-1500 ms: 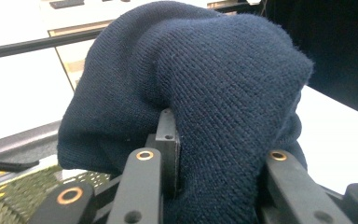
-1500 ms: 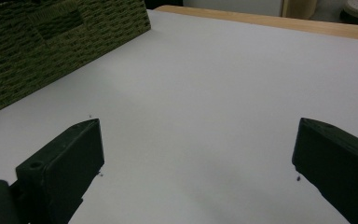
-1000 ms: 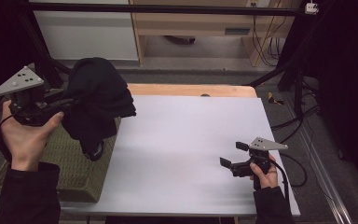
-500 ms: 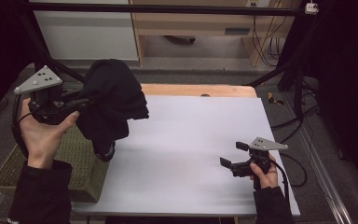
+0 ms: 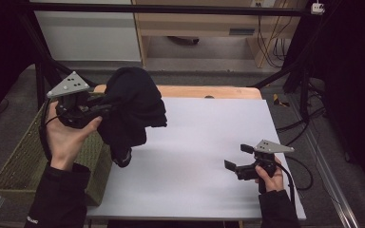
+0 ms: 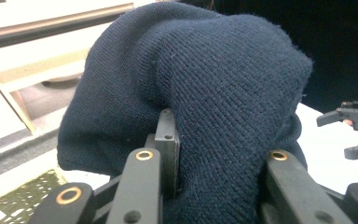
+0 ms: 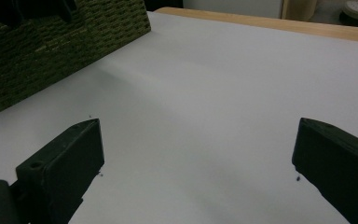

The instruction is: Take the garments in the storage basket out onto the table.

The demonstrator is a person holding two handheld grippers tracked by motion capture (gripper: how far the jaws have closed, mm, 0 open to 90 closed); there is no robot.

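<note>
We have our left gripper (image 5: pixel 105 108) clenched on a bunched dark knit garment (image 5: pixel 133 107), held in the air at nine o'clock over the white table (image 5: pixel 209 142) beside the woven basket (image 5: pixel 26 156). Our right gripper (image 5: pixel 237 156) waits at four o'clock, jaws spread and empty. The hanging end could snag the basket rim, or the thick bunch could slip loose.

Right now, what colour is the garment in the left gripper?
Dark navy blue knit garment, clearest in the left gripper view.
</note>
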